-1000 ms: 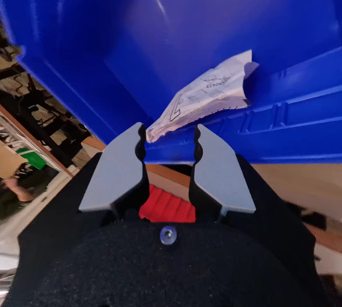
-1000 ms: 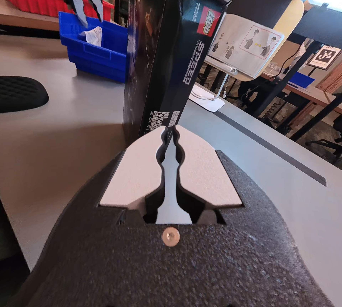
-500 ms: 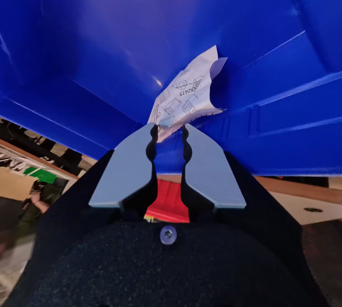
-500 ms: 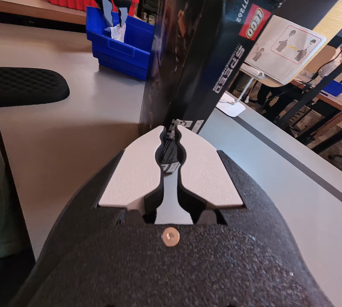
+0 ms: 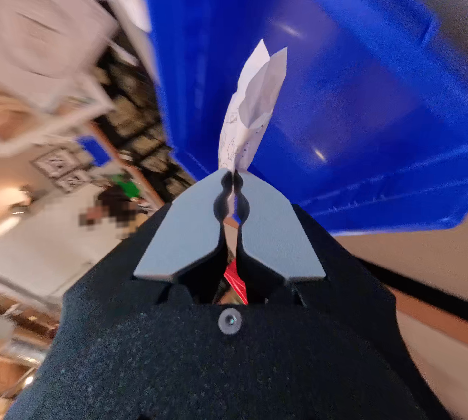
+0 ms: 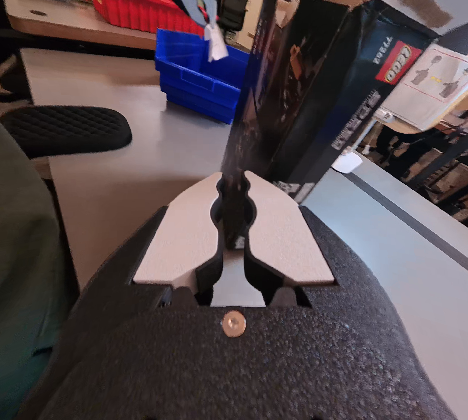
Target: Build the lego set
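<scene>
My left gripper [image 5: 232, 172] is shut on a crumpled white printed paper [image 5: 253, 104] and holds it just above the blue bin [image 5: 354, 104]. In the right wrist view the left gripper [image 6: 209, 20] hangs over the blue bin [image 6: 200, 83] with the paper [image 6: 215, 46] dangling from its tips. My right gripper [image 6: 233, 175] is shut on the lower edge of the tall black Lego box [image 6: 304, 91], which stands tilted on the grey table [image 6: 126, 192]. The box's top flap is open.
A red bin [image 6: 136, 8] sits on the desk behind the blue bin. A black padded armrest [image 6: 65, 127] is at the left, with a green sleeve [image 6: 22, 230] beside it. A white stand with a picture card [image 6: 430, 83] is at the right. A dark stripe [image 6: 405, 218] crosses the table. Across from one pair of fingers to the other is roughly 45 centimetres. Left tips and right tips are each some 35 centimetres from the black padded armrest [image 6: 65, 127].
My left gripper closed on the paper and lifted it out of the blue bin. My right gripper moved forward onto the box's lower edge, and the box now leans.
</scene>
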Motion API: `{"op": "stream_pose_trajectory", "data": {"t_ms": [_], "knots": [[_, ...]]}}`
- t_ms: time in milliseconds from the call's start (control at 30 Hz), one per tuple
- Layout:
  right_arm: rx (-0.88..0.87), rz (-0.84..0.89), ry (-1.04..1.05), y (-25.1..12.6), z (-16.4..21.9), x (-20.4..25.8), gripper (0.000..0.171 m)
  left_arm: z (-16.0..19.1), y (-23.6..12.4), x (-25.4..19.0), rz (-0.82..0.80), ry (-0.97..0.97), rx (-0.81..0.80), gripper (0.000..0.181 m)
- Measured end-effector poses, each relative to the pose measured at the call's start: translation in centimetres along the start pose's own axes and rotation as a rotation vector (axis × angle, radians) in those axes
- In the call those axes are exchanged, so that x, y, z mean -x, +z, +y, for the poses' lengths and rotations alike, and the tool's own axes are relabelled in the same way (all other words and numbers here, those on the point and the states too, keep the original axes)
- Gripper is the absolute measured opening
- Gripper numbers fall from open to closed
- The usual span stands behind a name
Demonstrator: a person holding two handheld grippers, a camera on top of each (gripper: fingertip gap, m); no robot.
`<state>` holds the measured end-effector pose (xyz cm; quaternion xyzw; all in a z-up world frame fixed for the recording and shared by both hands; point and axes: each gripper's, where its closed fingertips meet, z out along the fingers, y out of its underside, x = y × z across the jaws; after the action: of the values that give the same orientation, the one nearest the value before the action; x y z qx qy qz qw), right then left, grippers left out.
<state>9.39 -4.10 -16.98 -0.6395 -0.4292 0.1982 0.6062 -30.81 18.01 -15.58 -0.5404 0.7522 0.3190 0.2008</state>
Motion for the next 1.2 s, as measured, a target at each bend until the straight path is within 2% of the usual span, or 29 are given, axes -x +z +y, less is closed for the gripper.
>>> {"op": "stream_pose_trajectory", "data": {"t_ms": [100, 233, 367, 533, 633, 667, 700, 733, 800, 833, 900, 1000, 1100, 1167, 1200], "knots": [[-0.081, -0.101, 0.084, 1.1, -1.8, 1.9, 0.019, -6.1, -6.8, 2.0, -0.269, 0.000, -0.225, 0.001], [-0.164, -0.337, 0.331, 3.1, -4.3, 5.0, 0.045, -14.7, -14.0, -0.5, -0.494, 0.105, -0.437, 0.001], [-0.225, -0.496, 0.572, 4.9, -6.6, 7.1, 0.060, -22.1, -18.2, -4.4, -0.644, 0.186, -0.610, 0.001], [-0.231, -0.629, 0.849, 6.5, -7.0, 8.9, 0.083, -27.9, -22.1, -7.4, -0.809, 0.270, -0.757, 0.001], [-0.282, -0.745, 0.976, 6.2, -7.6, 9.9, 0.081, -30.4, -23.5, -8.6, -0.843, 0.316, -0.830, 0.001], [-0.314, -0.799, 1.006, 5.8, -8.1, 10.1, 0.071, -31.2, -23.7, -8.9, -0.845, 0.328, -0.850, 0.001], [-0.346, -0.799, 1.045, 5.8, -8.1, 9.7, 0.053, -31.7, -24.1, -8.9, -0.864, 0.322, -0.882, 0.001], [-0.386, -0.803, 1.065, 5.5, -8.2, 9.2, 0.045, -31.9, -24.2, -8.7, -0.855, 0.292, -0.896, 0.001], [-0.455, -0.778, 1.079, 4.9, -8.3, 8.2, 0.038, -31.7, -23.9, -7.6, -0.778, 0.104, -0.978, 0.009], [-0.489, -0.727, 1.063, 4.7, -8.1, 7.5, 0.037, -31.5, -23.3, -7.2, -0.690, -0.023, -1.033, 0.016], [-0.575, -0.649, 1.041, 3.7, -7.9, 5.9, 0.037, -31.4, -22.5, -7.2, -0.430, -0.308, -1.204, 0.037], [-0.735, -0.529, 1.022, 1.9, -7.8, 3.3, 0.037, -31.8, -22.1, -7.9, 0.027, -0.687, -1.487, 0.054], [-0.799, -0.358, 0.898, 1.3, -7.4, 2.3, 0.037, -32.4, -22.7, -7.3, 0.311, -0.947, -1.686, 0.056], [-0.803, -0.296, 0.827, 1.5, -7.5, 2.6, 0.037, -33.2, -22.6, -6.8, 0.392, -1.015, -1.724, 0.053], [-0.801, -0.261, 0.795, 1.7, -7.4, 2.8, 0.037, -33.5, -22.6, -6.6, 0.407, -1.037, -1.734, 0.043]]}}
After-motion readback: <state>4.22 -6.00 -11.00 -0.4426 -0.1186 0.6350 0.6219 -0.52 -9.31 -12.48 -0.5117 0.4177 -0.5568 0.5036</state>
